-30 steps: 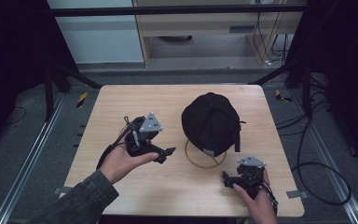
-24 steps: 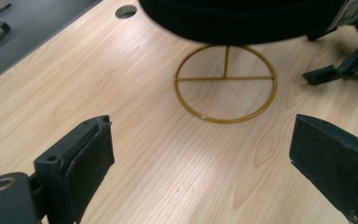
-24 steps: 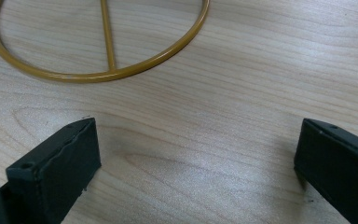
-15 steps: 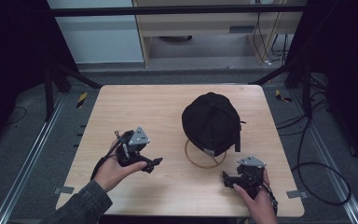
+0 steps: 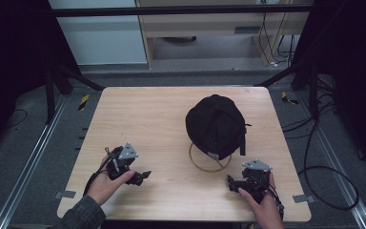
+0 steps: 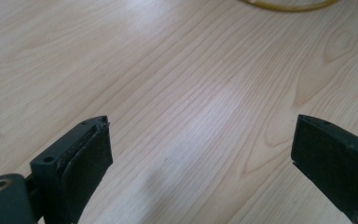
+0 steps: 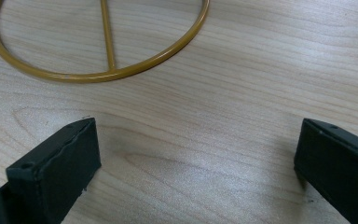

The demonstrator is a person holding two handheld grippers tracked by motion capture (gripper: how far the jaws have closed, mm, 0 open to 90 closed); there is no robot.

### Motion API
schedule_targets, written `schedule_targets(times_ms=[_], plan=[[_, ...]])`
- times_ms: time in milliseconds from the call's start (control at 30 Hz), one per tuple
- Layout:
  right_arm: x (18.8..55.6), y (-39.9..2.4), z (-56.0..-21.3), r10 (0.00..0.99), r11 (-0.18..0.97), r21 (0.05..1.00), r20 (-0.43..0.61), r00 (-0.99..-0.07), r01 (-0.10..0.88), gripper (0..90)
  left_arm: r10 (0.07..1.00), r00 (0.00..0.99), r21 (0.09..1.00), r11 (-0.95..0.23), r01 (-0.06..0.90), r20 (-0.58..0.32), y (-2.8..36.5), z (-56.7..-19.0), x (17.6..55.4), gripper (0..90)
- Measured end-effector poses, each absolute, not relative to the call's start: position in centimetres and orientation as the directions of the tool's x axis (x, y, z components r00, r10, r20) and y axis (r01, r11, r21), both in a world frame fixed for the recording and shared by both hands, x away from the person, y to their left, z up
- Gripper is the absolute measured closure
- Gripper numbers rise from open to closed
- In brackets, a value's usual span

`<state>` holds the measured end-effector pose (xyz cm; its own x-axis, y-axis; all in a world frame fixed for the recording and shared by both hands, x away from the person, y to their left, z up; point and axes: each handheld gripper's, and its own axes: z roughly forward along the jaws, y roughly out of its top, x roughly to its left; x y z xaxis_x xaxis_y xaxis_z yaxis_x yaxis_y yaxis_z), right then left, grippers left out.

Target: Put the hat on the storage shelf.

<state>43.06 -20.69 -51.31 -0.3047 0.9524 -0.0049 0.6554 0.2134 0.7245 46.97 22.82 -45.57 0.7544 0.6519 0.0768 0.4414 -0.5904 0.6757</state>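
The left claw (image 5: 140,177) sat low over the near-left part of the wooden table (image 5: 147,114), its jaws spread wide with only bare wood between them, gripping nothing. The right claw (image 5: 232,183) hung over the near-right part, its jaws equally far apart and empty. In the right gripper view a yellow wire ring (image 7: 93,70) with a straight crossbar lay flat on the table just ahead of the jaws, apart from them. A black cap (image 5: 215,125) rested above that ring, right of the table's middle, between and beyond the two claws.
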Motion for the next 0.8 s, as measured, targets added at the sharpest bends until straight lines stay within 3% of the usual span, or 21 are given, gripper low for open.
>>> schedule_targets(times_ms=[800], plan=[[43.0,-20.7,-51.3,0.952,0.213,0.724,-0.005,-0.305,0.656,0.4,0.738,0.673,0.684,-0.516,0.516,0.05,28.3,-48.5,47.9,4.2]])
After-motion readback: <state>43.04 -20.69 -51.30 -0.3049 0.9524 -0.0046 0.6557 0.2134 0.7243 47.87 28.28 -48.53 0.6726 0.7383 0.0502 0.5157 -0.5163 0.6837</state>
